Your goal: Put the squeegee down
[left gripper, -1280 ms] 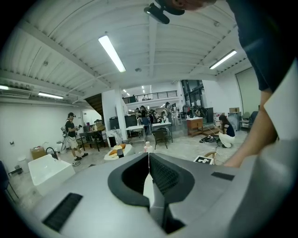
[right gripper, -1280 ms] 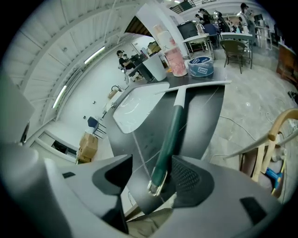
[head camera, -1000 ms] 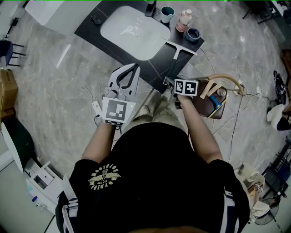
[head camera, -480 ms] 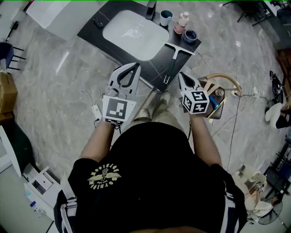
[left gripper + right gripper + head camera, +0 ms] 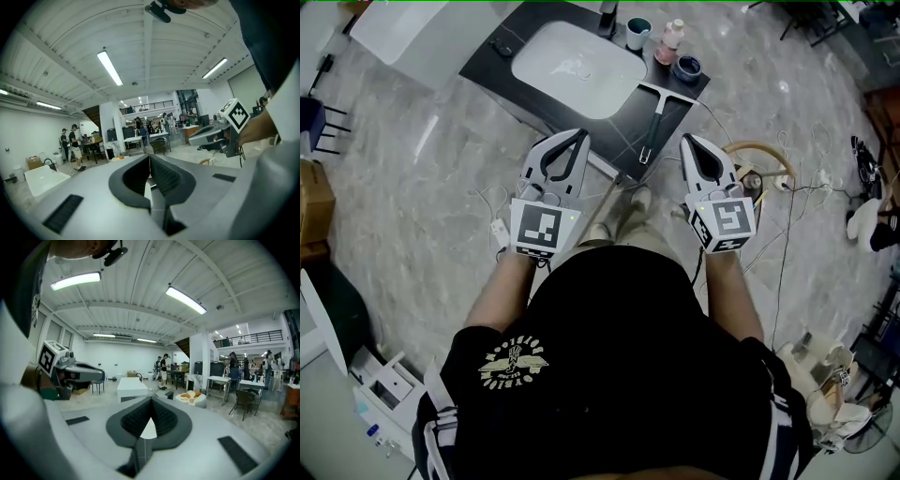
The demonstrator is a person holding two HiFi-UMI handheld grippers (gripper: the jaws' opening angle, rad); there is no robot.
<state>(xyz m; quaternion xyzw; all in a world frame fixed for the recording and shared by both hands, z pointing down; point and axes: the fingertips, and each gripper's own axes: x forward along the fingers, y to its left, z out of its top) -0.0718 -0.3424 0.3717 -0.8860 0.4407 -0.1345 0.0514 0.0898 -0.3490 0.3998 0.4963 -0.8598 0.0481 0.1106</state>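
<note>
Looking down past our black shirt (image 5: 609,356), we hold a tool in each hand, side by side and apart from one another. The left gripper (image 5: 579,137) has its jaws brought together: in the left gripper view they meet at the tips and nothing sits between them. The right gripper (image 5: 686,141) is the same, with its jaws touching at the point in the right gripper view and nothing held. Each carries a marker cube close to our wrists, and the left cube (image 5: 546,228) and the right cube (image 5: 724,223) both face up at the head camera. From each gripper view we also catch the other tool off to the side.

Just beyond the two sets of tips lies the squeegee (image 5: 654,129). It rests flat on the dark countertop (image 5: 614,131), apart from both tools, near the counter's right-hand corner as we see it. Its dark handle points back toward us and ends close to the counter edge, between the tools. Its pale blade lies crosswise at the far end.

Farther along the counter, to the left of the squeegee, we see the white sink basin (image 5: 577,56). Beyond the blade stand a dark blue jar (image 5: 686,67), a pink bottle (image 5: 668,39) and a teal cup (image 5: 637,31), with the faucet (image 5: 607,14) at the basin's back edge. Marble floor (image 5: 431,178) surrounds the counter, and loose cables (image 5: 787,216) trail to our right.
</note>
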